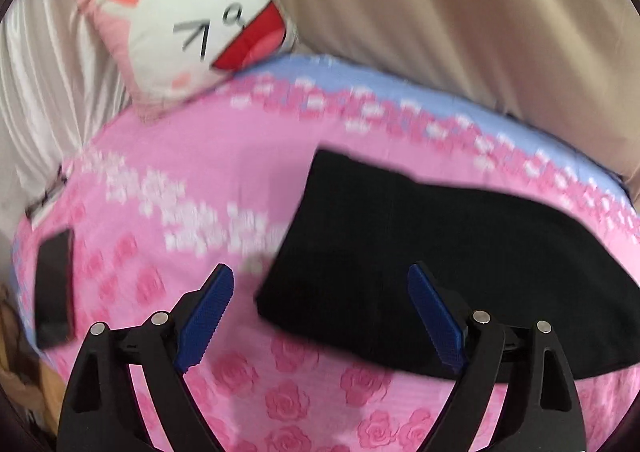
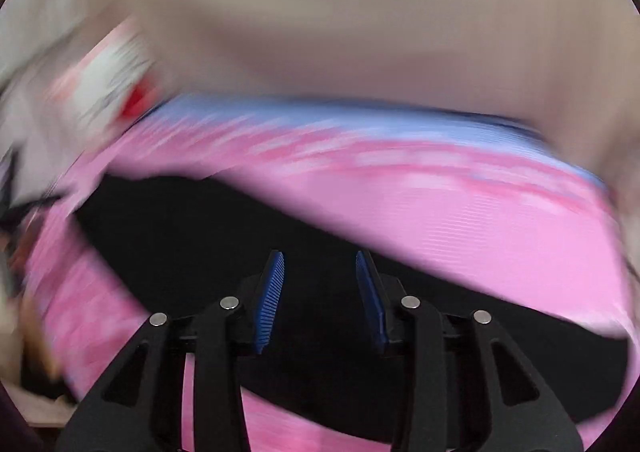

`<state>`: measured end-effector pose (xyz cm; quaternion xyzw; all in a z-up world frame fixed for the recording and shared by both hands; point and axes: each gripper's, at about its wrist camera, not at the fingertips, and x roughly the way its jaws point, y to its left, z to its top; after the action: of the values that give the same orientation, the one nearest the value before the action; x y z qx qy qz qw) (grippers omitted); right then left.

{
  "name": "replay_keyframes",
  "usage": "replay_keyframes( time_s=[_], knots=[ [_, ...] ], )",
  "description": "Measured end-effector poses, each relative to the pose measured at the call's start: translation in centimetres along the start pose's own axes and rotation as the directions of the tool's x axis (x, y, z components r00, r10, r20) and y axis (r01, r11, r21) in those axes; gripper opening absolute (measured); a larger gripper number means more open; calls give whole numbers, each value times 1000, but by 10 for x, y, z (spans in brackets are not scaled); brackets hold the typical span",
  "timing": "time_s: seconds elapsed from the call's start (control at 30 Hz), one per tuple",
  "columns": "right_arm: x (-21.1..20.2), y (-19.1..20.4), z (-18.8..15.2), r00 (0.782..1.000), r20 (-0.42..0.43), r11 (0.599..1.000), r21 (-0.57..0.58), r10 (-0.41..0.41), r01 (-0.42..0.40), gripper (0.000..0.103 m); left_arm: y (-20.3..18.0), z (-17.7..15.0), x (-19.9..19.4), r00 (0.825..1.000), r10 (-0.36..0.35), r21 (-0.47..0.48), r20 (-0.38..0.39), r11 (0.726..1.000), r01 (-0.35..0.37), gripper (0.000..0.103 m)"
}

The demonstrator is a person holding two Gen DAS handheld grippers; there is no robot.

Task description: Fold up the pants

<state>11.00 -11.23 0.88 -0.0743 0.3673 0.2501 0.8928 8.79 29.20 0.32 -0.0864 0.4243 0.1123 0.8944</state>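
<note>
Black pants [image 1: 440, 264], folded into a compact, roughly rectangular pile, lying flat on a pink bedsheet [image 1: 192, 155] printed with roses and edged by a pale blue band along the far side. In the left wrist view, spread across the centre and right of the bed, nearer the front edge than the far one.

Left gripper [image 1: 320, 316] hanging above the near left corner of the pile, pointed downward, jaws spread wide, blue ribbed pads [image 1: 204, 316] clear of the cloth, nothing between them. Released, touching nothing visible.

Right gripper [image 2: 320, 300] seen over the same black fabric [image 2: 200, 244], picture heavily smeared by motion. Jaws partly parted, a clear gap between the blue pads [image 2: 270, 300], no fold of cloth pinched there. Whether the tips brush the fabric below: cannot tell through the blur.

A square cat-face cushion [image 1: 188, 27] propped at the far left corner of the bed, white and pink, open red mouth, drawn whiskers and squinting eyes. A flat dark slab, likely a phone [image 1: 54, 288], lying on the sheet near the left edge, well apart from the pants. Beige curtain [image 1: 460, 11] behind the bed, shiny pale fabric [image 1: 48, 91] to its left.

No brand, label or readable writing anywhere; only the cushion's drawn face marks.
</note>
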Motion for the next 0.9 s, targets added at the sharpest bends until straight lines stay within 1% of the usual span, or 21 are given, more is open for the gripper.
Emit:
replay_keyframes(
  time_s=[0.03,0.07,0.13,0.17,0.2,0.23,0.3,0.4,0.47,0.5,0.53,0.57,0.6,0.63,0.67,0.7,0.77,0.8,0.83,0.87,0.9],
  knots=[
    [23,42,8,997,-33,994,-84,63,-66,37,11,-6,3,1000,-16,-32,-10,999,16,86],
    [44,81,14,990,-68,978,-158,124,-133,37,22,-9,3,999,-38,-63,-15,997,37,86],
    [73,139,20,976,-113,941,-265,186,-210,40,47,-12,0,999,-40,-117,-8,992,39,86],
    [82,158,22,972,-124,925,-302,199,-228,49,57,-12,-2,1000,-29,-132,2,991,29,86],
    [97,186,25,971,-130,904,-357,202,-236,55,66,-12,-3,1000,-20,-139,9,990,21,86],
    [107,203,27,970,-132,888,-390,206,-242,56,75,-12,-5,1000,-14,-145,14,989,16,86],
    [131,232,36,959,-162,868,-411,232,-279,56,87,-14,-5,1000,-18,-156,15,987,20,86],
    [157,248,49,947,-187,861,-398,263,-317,56,100,-19,-2,1000,-27,-158,7,987,28,86],
    [178,257,57,933,-206,858,-372,295,-354,56,105,-22,0,999,-34,-159,5,987,34,86],
    [188,258,63,922,-220,860,-342,318,-378,55,107,-23,1,999,-39,-161,4,986,39,86],
    [192,261,68,922,-212,862,-335,325,-381,50,109,-23,1,999,-48,-162,6,986,49,86],
    [196,260,74,922,-212,865,-328,325,-380,30,111,-23,1,998,-55,-161,9,985,56,86],
    [200,256,84,919,-219,877,-293,328,-382,14,112,-22,0,998,-58,-161,14,985,60,86],
    [201,250,93,922,-206,893,-253,327,-373,7,115,-20,-2,998,-56,-160,22,985,59,86],
    [198,243,105,930,-170,909,-214,325,-357,6,117,-18,-4,998,-55,-161,31,985,59,86],
    [191,233,118,938,-115,923,-171,328,-344,6,119,-16,-7,998,-56,-161,43,985,62,86],
    [175,226,134,937,-41,929,-121,347,-350,6,126,-11,-18,995,-56,-168,77,983,68,86],
    [168,236,133,932,-37,921,-141,361,-363,7,128,-8,-22,994,-60,-169,91,983,75,86],
    [171,250,128,928,-69,911,-172,367,-374,8,131,-4,-30,991,-66,-170,116,982,85,86],
    [179,266,118,924,-120,900,-213,362,-380,15,132,0,-35,988,-71,-172,136,981,94,86],
    [198,288,100,916,-209,880,-269,343,-391,22,132,3,-39,986,-75,-172,148,980,100,86]
  ],
)
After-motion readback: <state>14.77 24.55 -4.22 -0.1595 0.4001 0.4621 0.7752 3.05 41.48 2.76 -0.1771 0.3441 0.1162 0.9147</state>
